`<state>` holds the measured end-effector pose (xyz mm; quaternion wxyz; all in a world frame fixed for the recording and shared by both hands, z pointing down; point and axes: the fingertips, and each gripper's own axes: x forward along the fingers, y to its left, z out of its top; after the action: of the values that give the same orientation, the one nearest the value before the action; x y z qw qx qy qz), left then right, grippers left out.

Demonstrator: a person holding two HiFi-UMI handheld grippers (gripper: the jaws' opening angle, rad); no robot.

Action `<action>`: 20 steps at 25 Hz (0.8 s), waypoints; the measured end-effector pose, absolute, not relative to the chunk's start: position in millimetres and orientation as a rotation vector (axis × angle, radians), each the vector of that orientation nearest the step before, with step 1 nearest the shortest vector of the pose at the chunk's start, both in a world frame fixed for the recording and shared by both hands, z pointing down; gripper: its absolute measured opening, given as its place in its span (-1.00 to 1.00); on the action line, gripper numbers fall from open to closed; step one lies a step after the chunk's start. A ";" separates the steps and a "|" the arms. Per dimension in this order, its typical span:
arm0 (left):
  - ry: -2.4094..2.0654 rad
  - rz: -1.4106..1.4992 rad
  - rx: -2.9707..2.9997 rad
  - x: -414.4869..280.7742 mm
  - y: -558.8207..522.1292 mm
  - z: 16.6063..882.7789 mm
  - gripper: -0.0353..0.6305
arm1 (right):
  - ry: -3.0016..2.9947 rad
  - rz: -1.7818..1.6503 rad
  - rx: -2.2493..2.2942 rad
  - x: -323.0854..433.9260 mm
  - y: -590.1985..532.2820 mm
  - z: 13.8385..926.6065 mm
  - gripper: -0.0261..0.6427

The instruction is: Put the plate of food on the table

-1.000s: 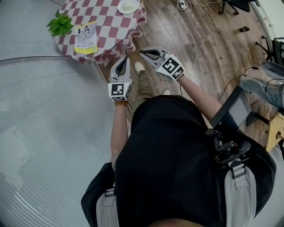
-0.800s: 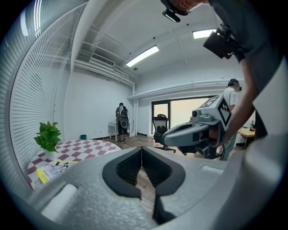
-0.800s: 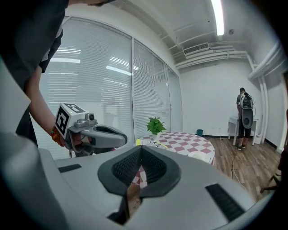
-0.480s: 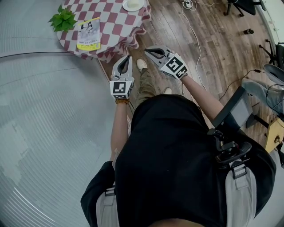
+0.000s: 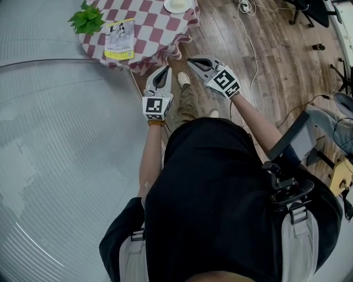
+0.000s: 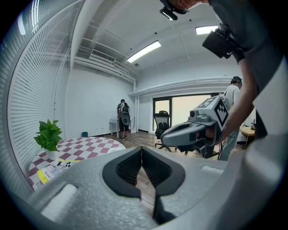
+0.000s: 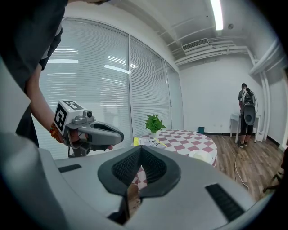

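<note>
Left gripper (image 5: 164, 70) and right gripper (image 5: 191, 60), both closed on nothing, have shifted slightly beside the table (image 5: 160, 27). The plate (image 5: 177, 4) is already on it, so probably done.

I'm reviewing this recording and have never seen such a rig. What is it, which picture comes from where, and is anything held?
There is no robot: a person holds a two-jaw gripper in each hand. The top-down picture comes from a camera on the person's head; the left gripper shows at its left, the right gripper beside it. The other two pictures come from cameras riding on each gripper, looking along its jaws. Both pairs of jaws are shut with nothing between them, so nothing is held. Ahead stands a table with a red-and-white checked cloth. On it are a potted plant, a booklet and a white plate; whether food lies on the plate is too small to tell.
</note>
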<state>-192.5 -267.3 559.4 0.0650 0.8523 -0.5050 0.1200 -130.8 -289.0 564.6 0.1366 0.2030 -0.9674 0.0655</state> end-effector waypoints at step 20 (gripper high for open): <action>-1.495 0.290 2.567 -221.2 -342.2 554.2 -0.87 | -2.748 0.127 0.529 -167.3 -352.1 548.5 -0.89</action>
<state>-221.2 -342.2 554.2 0.0783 0.8575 -0.4992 0.0968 -167.3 -352.1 548.5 0.1694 0.1861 -0.9668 0.0446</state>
